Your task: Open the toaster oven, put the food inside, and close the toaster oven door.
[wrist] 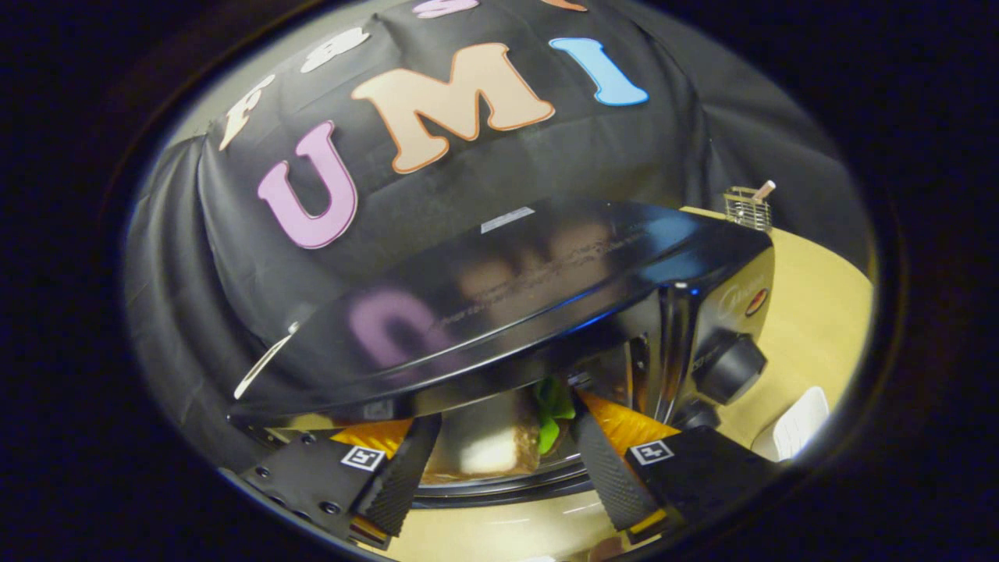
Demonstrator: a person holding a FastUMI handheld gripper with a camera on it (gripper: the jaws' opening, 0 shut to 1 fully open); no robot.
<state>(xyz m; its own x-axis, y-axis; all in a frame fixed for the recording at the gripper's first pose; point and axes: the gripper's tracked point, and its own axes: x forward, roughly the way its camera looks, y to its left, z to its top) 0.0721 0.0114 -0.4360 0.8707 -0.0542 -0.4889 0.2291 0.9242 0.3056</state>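
We look along the gripper (499,468), whose two fingers stand apart with ribbed, rubbery-looking pads (398,484); each finger carries a small square black-and-white marker on its base. The fingers are spread and press on nothing. They point at the front of the toaster oven (546,312), a glossy black appliance with a smooth, slightly domed top that mirrors the wall behind it. A pale rectangular sticker lies on the top near its rear edge, and a fine line of print runs across the lid, too small to read. The control panel on the right side bears a round black knob (730,367), a second knob partly hidden below it, and a brand mark with a small oval badge above; we cannot make out the wording.

Between the fingers and just beyond them sits the food (499,445): a pale, squarish slice like bread with a crumpled green leaf beside it. Whether the door is up or down we cannot tell. The oven stands on a light wooden desk (812,328). Behind it, a small wire basket (747,207) holds a short stick. A white ridged object (796,425) lies near the right finger
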